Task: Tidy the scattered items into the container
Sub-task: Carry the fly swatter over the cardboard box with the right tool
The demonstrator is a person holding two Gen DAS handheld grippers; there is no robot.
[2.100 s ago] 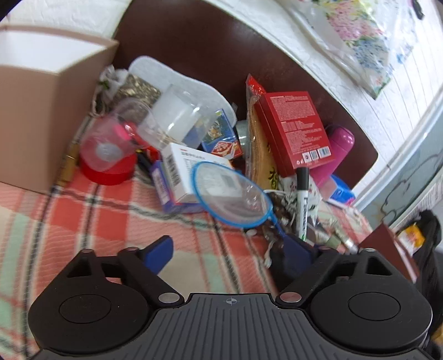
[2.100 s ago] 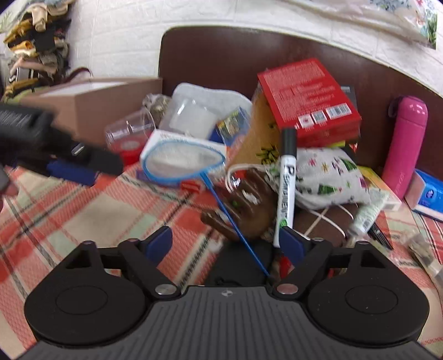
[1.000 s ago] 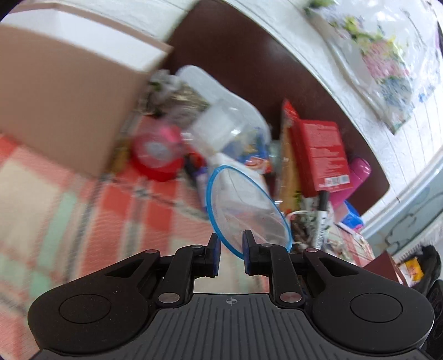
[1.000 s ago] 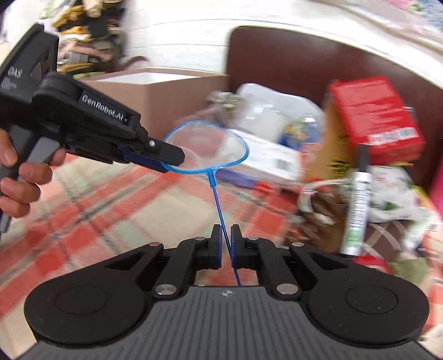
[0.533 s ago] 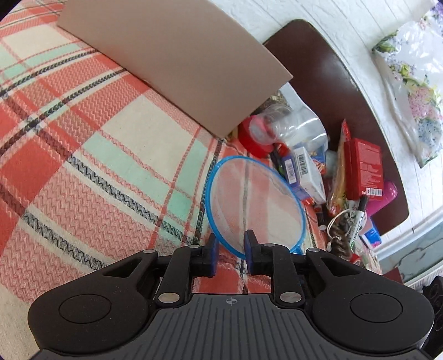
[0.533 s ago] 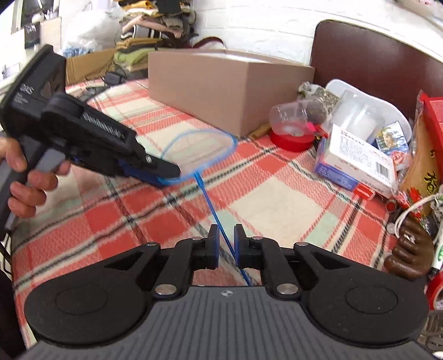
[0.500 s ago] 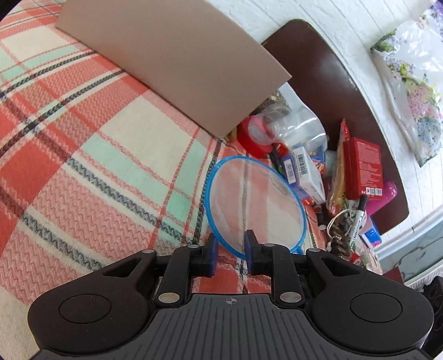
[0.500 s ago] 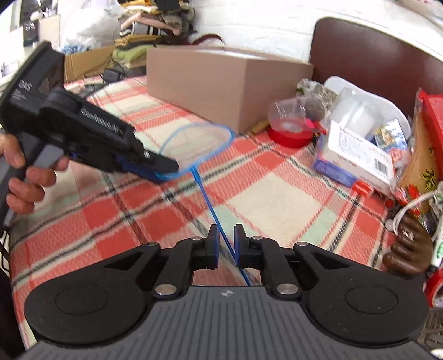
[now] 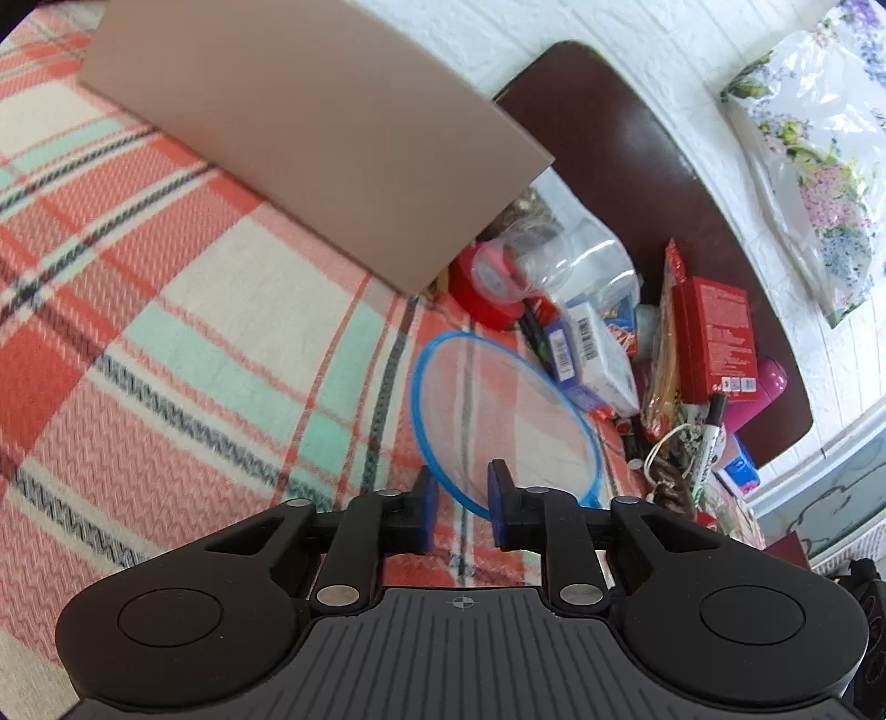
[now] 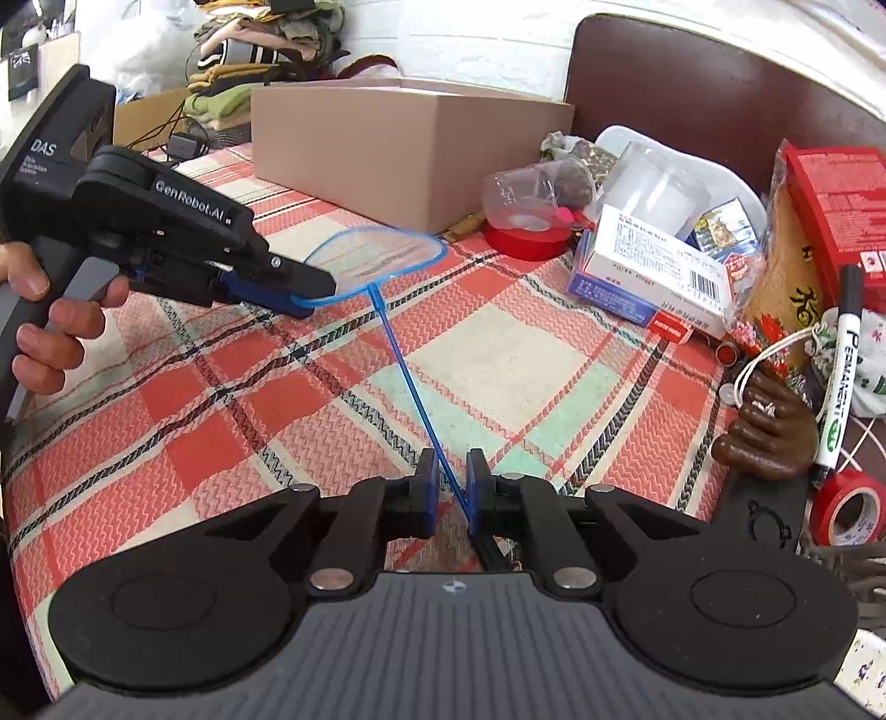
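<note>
The cardboard box (image 10: pixel 410 149) stands at the far side of the plaid-covered surface (image 10: pixel 498 365), its top open, though nothing inside it can be seen from either view; beside its right corner lies a clear plastic cup (image 10: pixel 526 188) tipped on its side over a red tape roll (image 10: pixel 529 238), with a clear plastic tub (image 10: pixel 659 188) behind and a white and blue carton (image 10: pixel 648 271) just in front of that; further right a red box (image 10: pixel 841 205) leans on a snack packet (image 10: pixel 786 277), a permanent marker (image 10: pixel 844 365) rests across a printed cloth pouch, and a second roll of red tape (image 10: pixel 844 509) sits at the edge; the small blue net (image 10: pixel 376 257) is held above the cloth between both tools, apart from the clutter and short of the box; the left claw (image 10: pixel 302 302), carried in a person's hand (image 10: pixel 55 327), is clenched on the net's hoop, its jaws having just closed again on the rim; the right claw (image 10: pixel 447 487) is clenched on the thin blue handle; behind the surface rise a dark brown chair back (image 9: pixel 637 166) and a white brick wall (image 9: pixel 498 39), a floral plastic bag (image 9: pixel 819 138) hangs on the wall, and folded clothes (image 10: pixel 243 61) are piled in the far left corner.
</note>
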